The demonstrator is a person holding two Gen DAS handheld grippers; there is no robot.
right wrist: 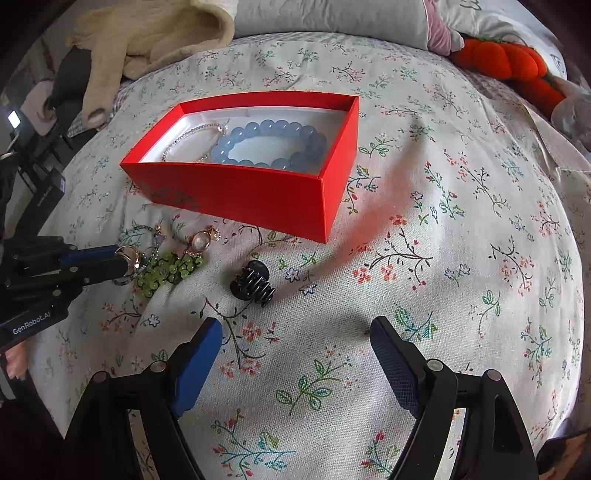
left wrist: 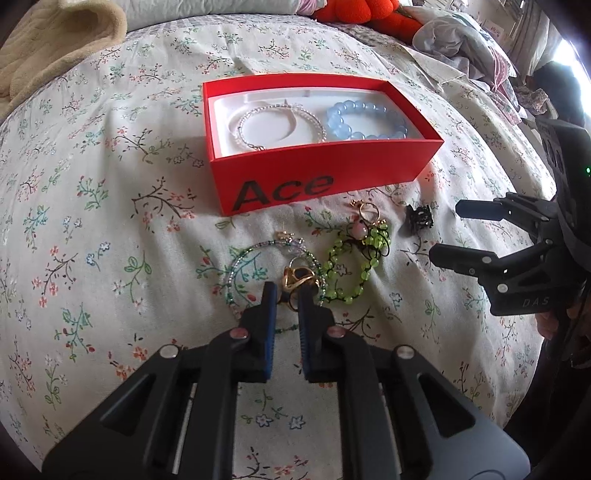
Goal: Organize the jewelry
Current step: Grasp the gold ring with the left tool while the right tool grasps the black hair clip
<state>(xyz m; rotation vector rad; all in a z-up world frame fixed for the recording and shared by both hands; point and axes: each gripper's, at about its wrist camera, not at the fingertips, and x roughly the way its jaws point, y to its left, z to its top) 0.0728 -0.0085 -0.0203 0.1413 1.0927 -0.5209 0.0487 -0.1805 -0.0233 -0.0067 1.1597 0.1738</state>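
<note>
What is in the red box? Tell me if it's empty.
Not empty. The lidless red box holds a blue bead bracelet and a clear bead bracelet on its white lining.

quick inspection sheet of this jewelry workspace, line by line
surface: floral bedsheet, rumpled
job's things: red box holds blue bead bracelet and clear bead bracelet; green bead bracelet, earrings, gold ring lie on sheet
clutter: black hair claw, beige blanket, orange plush
grippers: left gripper closed around gold ring; right gripper open, empty
cables: nothing seen
surroundings: pillows, clothes pile
</note>
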